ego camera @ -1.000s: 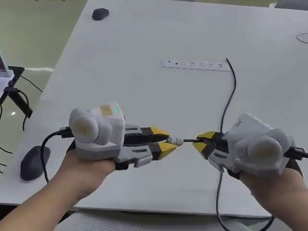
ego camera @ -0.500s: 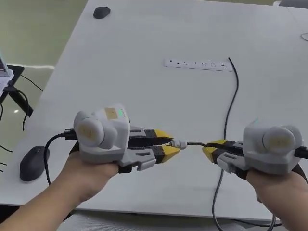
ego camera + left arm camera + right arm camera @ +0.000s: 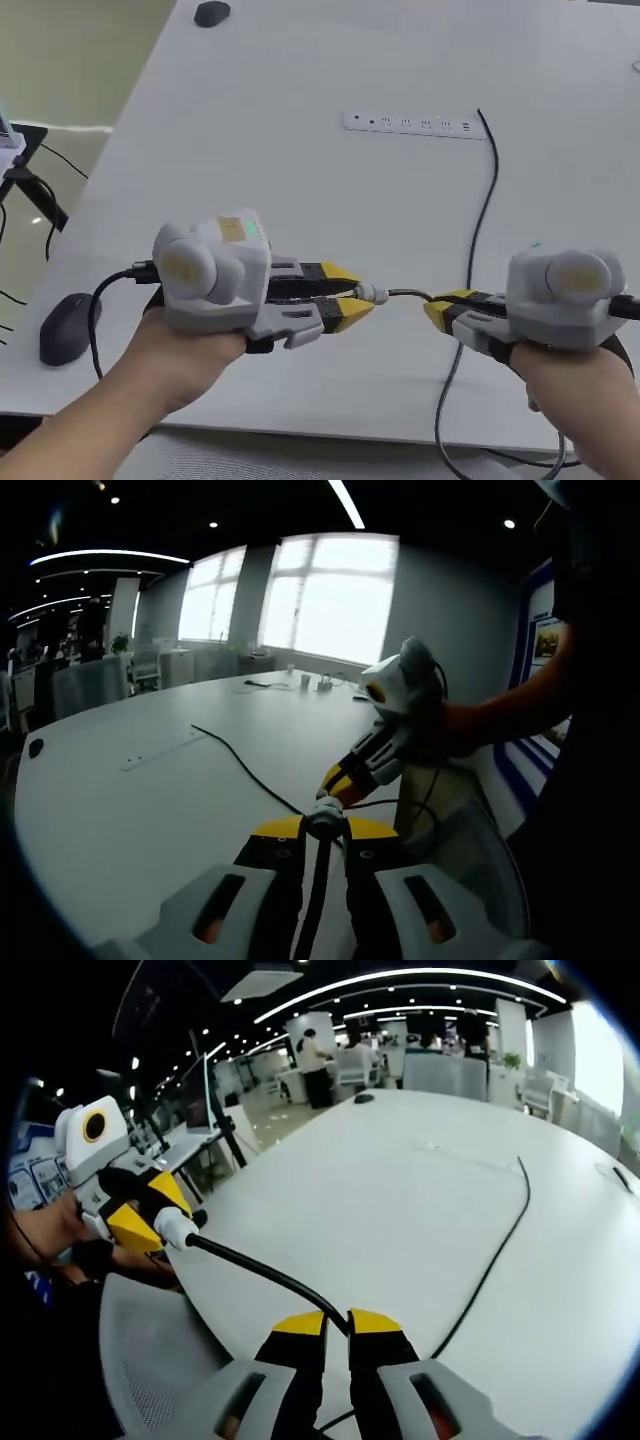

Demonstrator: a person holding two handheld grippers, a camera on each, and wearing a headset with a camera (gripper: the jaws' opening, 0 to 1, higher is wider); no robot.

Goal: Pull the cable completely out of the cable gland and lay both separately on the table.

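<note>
- A dark mouse (image 3: 62, 328) lies at the left front edge of the white table (image 3: 300, 180). A second mouse (image 3: 211, 13) lies at the far left edge.
- The left gripper (image 3: 350, 297), held in a hand (image 3: 185, 355), hangs above the front of the table and points right. Its yellow-tipped jaws are pressed onto the cable gland (image 3: 370, 294).
- In the left gripper view, the gland (image 3: 326, 820) sits right at the jaw tips of the left gripper (image 3: 325, 832), with its pale end sticking out past them.
- The black cable (image 3: 408, 293) runs out of the gland's free end to the right, in the air above the table. In the right gripper view, the cable (image 3: 265, 1270) curves from the gland (image 3: 170, 1225) down to that view's own jaws.
- A white power strip (image 3: 410, 124) lies farther back on the table. Its black cord (image 3: 483, 210) trails toward the front edge.
- The right gripper (image 3: 440, 305) points left, facing the other one but apart from it. Its jaws are pinched on the cable, and in its own view the tips (image 3: 335, 1322) close around it.
</note>
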